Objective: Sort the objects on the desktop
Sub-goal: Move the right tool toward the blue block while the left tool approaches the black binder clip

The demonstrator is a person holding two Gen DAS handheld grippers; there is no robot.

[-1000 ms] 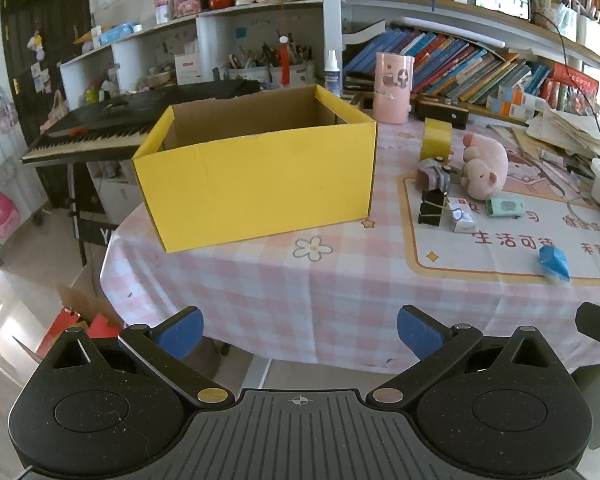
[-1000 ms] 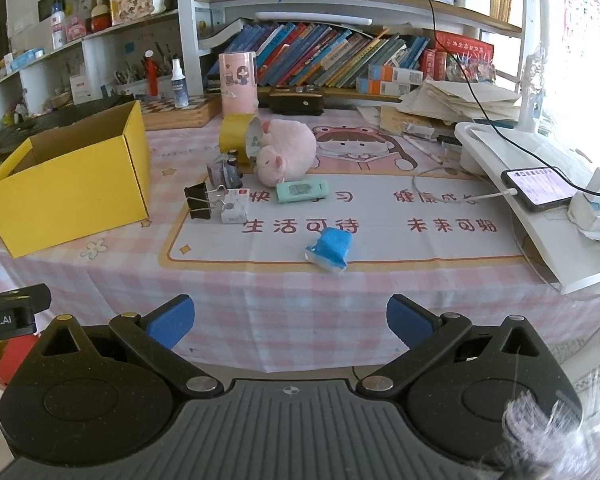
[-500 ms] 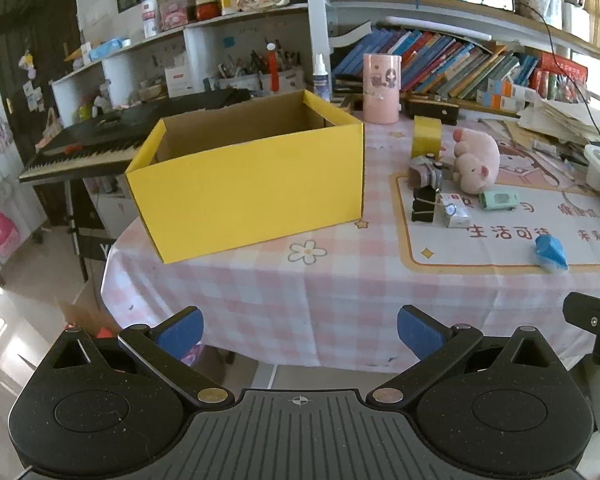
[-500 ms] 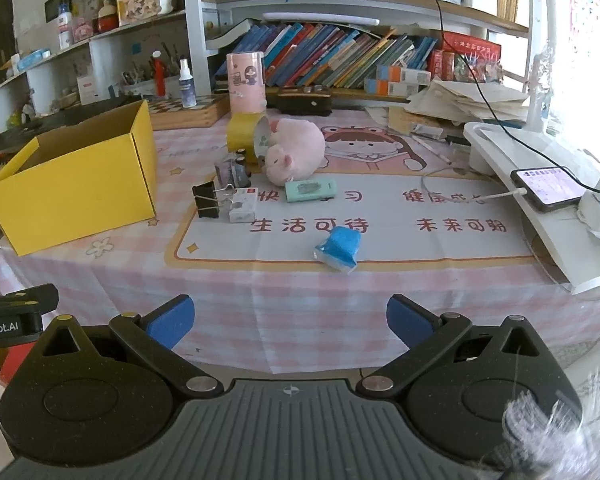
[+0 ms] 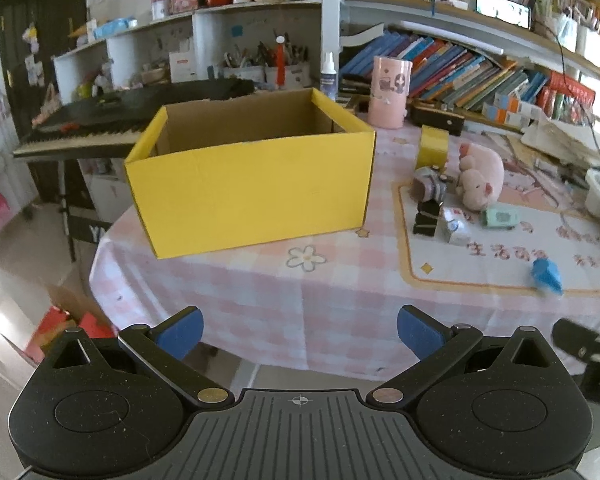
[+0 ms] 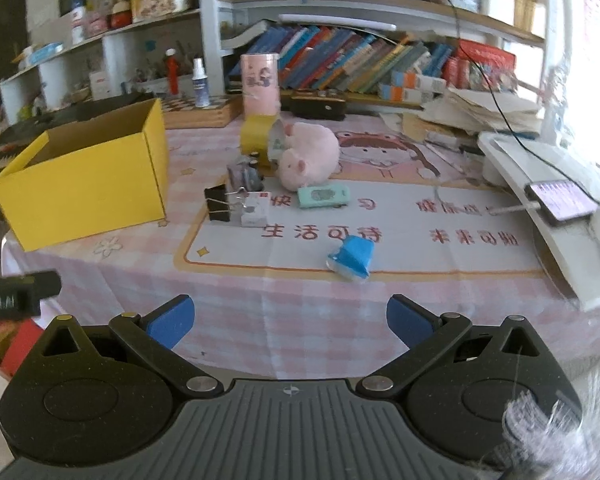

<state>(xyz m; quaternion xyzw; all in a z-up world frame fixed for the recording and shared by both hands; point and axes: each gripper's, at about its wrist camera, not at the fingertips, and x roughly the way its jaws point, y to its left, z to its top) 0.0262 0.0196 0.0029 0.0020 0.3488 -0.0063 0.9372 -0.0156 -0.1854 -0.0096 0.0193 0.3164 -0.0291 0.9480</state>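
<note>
**A:** Where are your claws at right now?

**B:** Your left claw (image 5: 299,330) and your right claw (image 6: 288,316) both hang off the near edge of the counter (image 6: 300,308), each spread wide with nothing between the blue pads.

**A:** And the stuff to sort?

**B:** The yellow box (image 5: 252,184) sits open-topped in the centre of your left view, near the counter's left edge. Right of it is a tight cluster: yellow tape roll (image 6: 256,136), pink plush pig (image 6: 310,156), black binder clip (image 6: 219,202), a small white box (image 6: 256,210) and a mint green case (image 6: 323,196), touching or just beside each other. The blue item (image 6: 350,258) lies alone, mid-frame in your right view, closest to the near edge with bare mat all around it.
</note>
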